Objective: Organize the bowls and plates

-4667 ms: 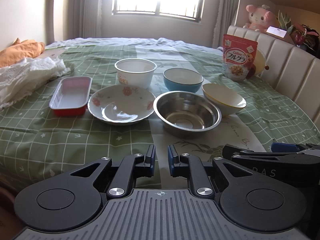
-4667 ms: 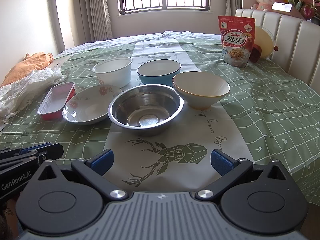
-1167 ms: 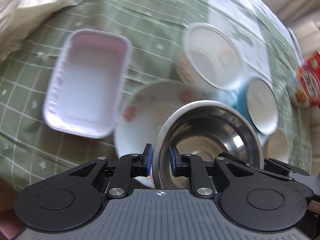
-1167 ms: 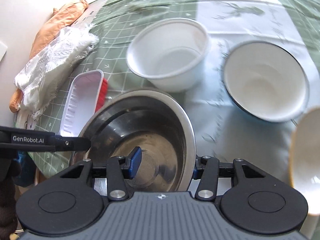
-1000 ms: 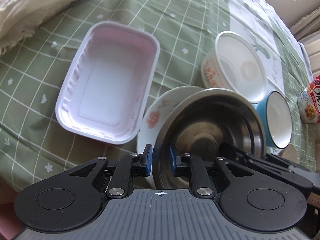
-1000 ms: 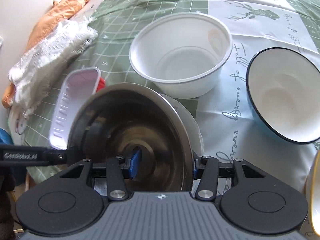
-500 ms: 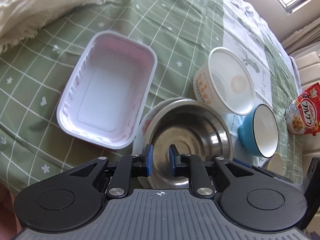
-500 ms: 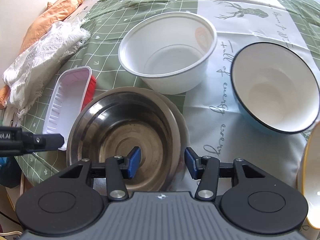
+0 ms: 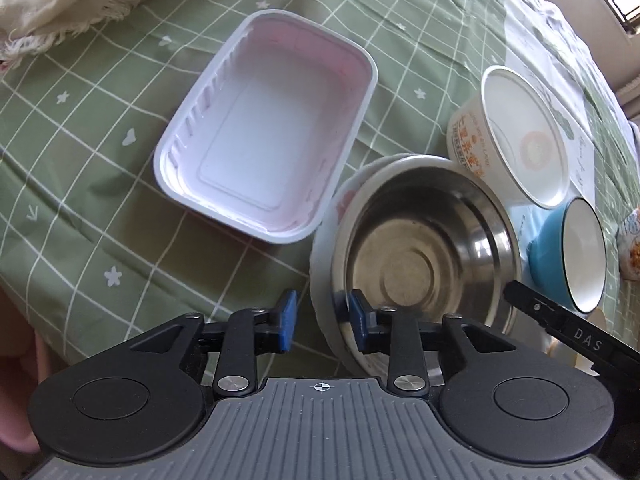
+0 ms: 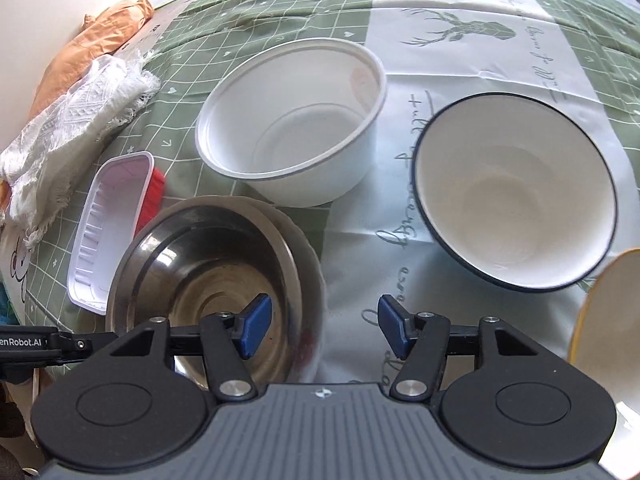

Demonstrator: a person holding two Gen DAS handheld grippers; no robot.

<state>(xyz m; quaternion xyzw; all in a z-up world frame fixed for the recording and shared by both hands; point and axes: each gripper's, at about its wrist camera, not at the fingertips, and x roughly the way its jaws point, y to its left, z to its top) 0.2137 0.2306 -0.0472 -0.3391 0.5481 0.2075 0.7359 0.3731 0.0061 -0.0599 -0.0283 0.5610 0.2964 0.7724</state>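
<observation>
The steel bowl [image 9: 424,248] sits nested in the floral plate [image 9: 324,256] on the green cloth; it also shows in the right wrist view [image 10: 208,264]. My left gripper [image 9: 322,318] is open, its fingers straddling the near rims of plate and bowl without pinching them. My right gripper [image 10: 324,330] is open, its left finger over the steel bowl's right rim. A white paper bowl [image 10: 292,136], a blue bowl with a white inside [image 10: 516,192] and a yellow bowl [image 10: 608,320] stand to the right.
A white plastic tray [image 9: 268,128] lies left of the stacked bowl. A white lace cloth [image 10: 68,136] and an orange cloth [image 10: 100,44] lie at the far left. A cereal bag [image 9: 632,248] shows at the right edge.
Both grippers carried the steel bowl left and set it into the floral plate. Both have since opened and let go of its rim.
</observation>
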